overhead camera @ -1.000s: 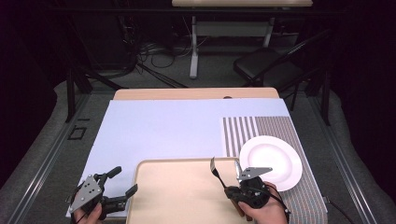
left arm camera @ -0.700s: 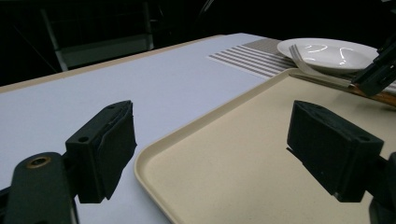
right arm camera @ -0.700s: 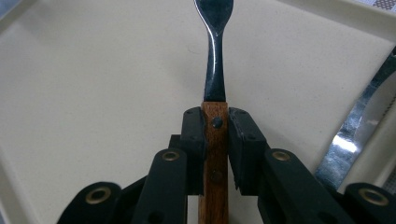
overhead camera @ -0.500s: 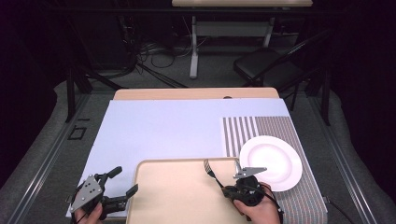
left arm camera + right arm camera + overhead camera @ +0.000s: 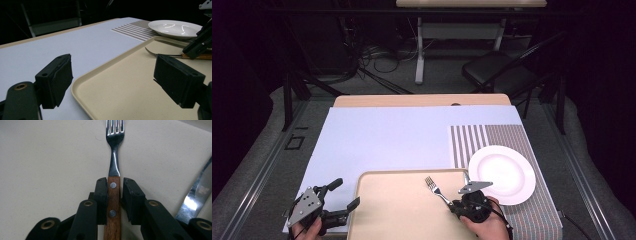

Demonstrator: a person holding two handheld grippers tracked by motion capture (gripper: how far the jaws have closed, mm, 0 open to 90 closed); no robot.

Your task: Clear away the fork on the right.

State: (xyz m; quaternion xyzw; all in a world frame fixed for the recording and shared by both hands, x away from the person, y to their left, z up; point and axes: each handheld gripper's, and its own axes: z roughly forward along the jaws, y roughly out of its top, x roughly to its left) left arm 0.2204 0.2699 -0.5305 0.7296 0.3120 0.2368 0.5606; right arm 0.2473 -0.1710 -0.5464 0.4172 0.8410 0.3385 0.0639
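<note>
1. We held the fork [image 5: 114, 157] in our right hand-held gripper [image 5: 114, 192]. The jaws were closed on its wooden, riveted handle just behind the steel neck, with the tines pointing away toward the top of the right gripper view.

2. In the high view, the fork [image 5: 435, 187] lay over the right part of the beige tray [image 5: 387, 210], lower centre of the frame, with our right hand-held gripper [image 5: 457, 205] at the tray's right edge. We could not tell whether the tines touched the tray or hung just above it.

3. A knife blade [image 5: 200, 192] showed at the right edge of the right gripper view, beside the fork and apart from it.

4. Our left hand-held gripper [image 5: 344, 197] sat at the tray's left edge in the lower left of the high view, jaws spread wide and holding nothing.

5. The white plate [image 5: 502, 172] rested on the striped placemat [image 5: 482, 137] on the table [image 5: 387, 135], to the right of the tray.

6. We judged the step in hand to be carrying the fork off the tray. The next move likely called for lifting it clear of the tray rim and setting it on the placemat beside the plate, keeping the grip firm so the handle did not swivel.
</note>
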